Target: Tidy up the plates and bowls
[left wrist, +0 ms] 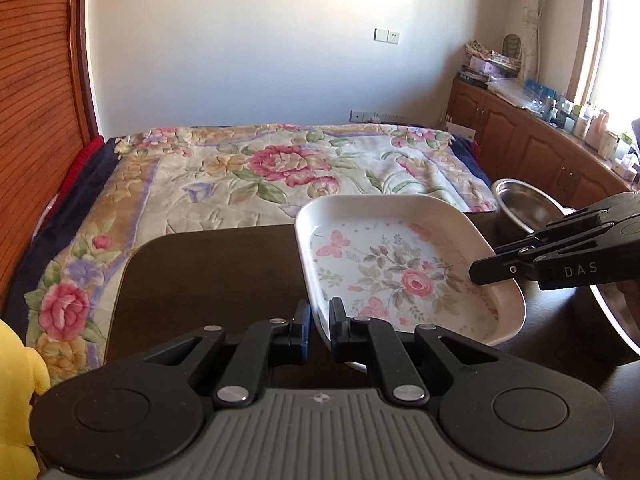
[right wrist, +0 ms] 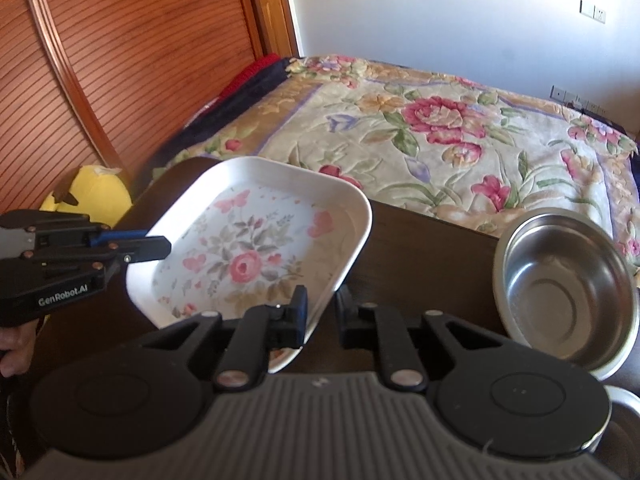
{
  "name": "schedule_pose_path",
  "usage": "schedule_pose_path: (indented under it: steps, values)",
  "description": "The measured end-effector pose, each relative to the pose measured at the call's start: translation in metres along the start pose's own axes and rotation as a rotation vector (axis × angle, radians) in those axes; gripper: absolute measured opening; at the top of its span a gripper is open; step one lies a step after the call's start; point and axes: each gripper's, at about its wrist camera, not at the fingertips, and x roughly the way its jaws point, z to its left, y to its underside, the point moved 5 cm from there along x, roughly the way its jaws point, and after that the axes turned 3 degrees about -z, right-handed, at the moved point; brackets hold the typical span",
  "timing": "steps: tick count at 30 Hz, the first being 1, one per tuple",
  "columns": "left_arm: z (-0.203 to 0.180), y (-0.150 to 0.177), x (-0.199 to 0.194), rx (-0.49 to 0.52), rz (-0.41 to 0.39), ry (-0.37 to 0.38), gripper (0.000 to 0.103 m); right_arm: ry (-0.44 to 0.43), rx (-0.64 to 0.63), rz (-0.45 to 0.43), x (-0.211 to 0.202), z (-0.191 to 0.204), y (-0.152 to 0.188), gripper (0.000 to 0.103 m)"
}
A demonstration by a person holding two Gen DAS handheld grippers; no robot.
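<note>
Behind our dark table [left wrist: 208, 264] is a bed. Both grippers, left [left wrist: 319, 320] and right [right wrist: 321, 310], clamp the floral plate [right wrist: 256, 248] (lifted, we judge); next, stacking near the steel bowl [right wrist: 564, 280].

My left gripper [left wrist: 319, 318] pinches the near-left rim of the floral plate [left wrist: 400, 264], one finger outside the rim and one inside. The plate sits tilted over the dark table [left wrist: 208, 272], toward its far right edge. My right gripper [left wrist: 486, 270] grips the plate's right rim. A steel bowl [left wrist: 520, 204] stands just behind it at the table's far right corner.
</note>
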Motion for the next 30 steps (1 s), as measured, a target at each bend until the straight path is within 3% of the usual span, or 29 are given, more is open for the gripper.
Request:
schedule_pose_path:
  steps: [10, 30]
  values:
    - [-0.019, 0.001, -0.035, 0.020, -0.040, 0.000, 0.011, 0.003, -0.004, -0.051, -0.034, 0.003, 0.009, 0.017]
    - [-0.056, 0.038, -0.089, 0.017, -0.082, 0.028, 0.011, 0.013, -0.023, -0.077, -0.084, 0.011, 0.052, 0.017]
